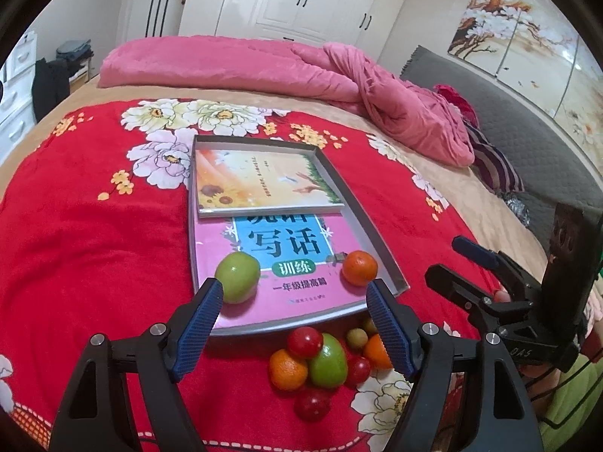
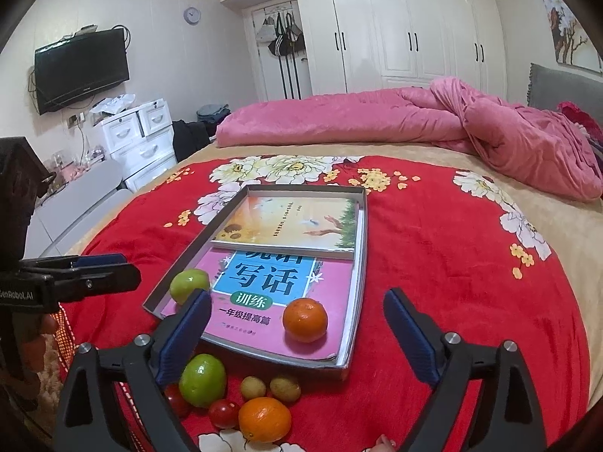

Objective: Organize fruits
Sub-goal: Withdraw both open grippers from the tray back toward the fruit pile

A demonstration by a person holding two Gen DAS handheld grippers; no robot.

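Observation:
A grey tray (image 1: 381,243) (image 2: 177,263) lies on the red floral blanket and holds two books. On the pink book sit a green fruit (image 1: 237,277) (image 2: 188,284) and an orange (image 1: 359,268) (image 2: 304,319). A loose pile lies in front of the tray: a green fruit (image 1: 328,361) (image 2: 202,379), oranges (image 1: 288,370) (image 2: 264,419), red tomatoes (image 1: 305,342) (image 2: 223,412) and small yellowish fruits (image 2: 253,388). My left gripper (image 1: 296,293) (image 2: 124,269) stands open above the pile, holding nothing. My right gripper (image 2: 297,297) (image 1: 446,258) is wide open, just short of the tray's orange, pads clear.
A crumpled pink quilt (image 2: 490,128) lies across the far side of the bed, with a grey headboard (image 1: 527,139) to the right. White wardrobes (image 2: 407,26), a wall TV (image 2: 81,69) and white drawers (image 2: 139,132) stand beyond the bed.

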